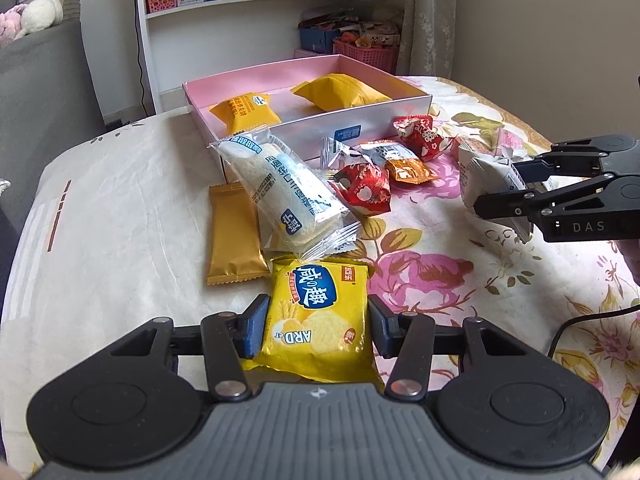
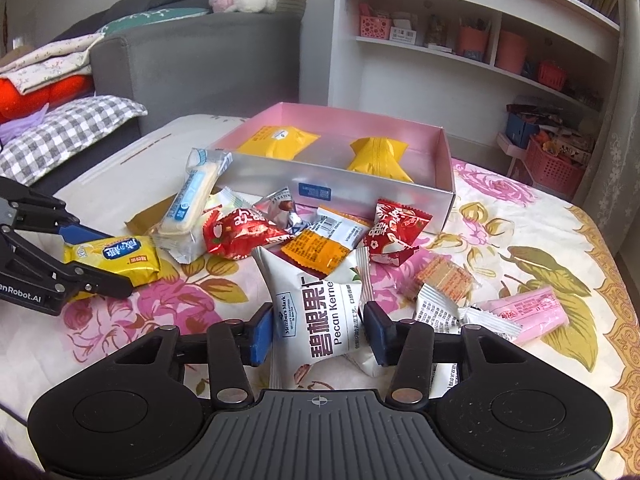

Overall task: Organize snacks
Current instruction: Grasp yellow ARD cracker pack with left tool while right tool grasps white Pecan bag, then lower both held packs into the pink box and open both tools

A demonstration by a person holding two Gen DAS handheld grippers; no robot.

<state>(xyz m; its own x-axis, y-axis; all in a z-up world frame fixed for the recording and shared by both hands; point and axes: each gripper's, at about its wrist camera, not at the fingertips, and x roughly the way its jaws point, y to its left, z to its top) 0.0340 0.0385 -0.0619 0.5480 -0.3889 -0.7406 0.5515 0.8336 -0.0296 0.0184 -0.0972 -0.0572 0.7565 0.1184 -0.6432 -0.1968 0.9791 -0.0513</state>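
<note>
My left gripper is shut on a yellow cracker packet, also seen in the right wrist view. My right gripper is shut on a white pecan packet, which also shows in the left wrist view. A pink-lined box at the back of the table holds two yellow packets. Loose snacks lie in front of the box: a long white cake bar, a gold packet, red packets and an orange packet.
The table has a floral cloth. A pink packet and a wafer packet lie at its right side. A white shelf unit stands behind, a grey sofa to the left. A black cable runs at the right.
</note>
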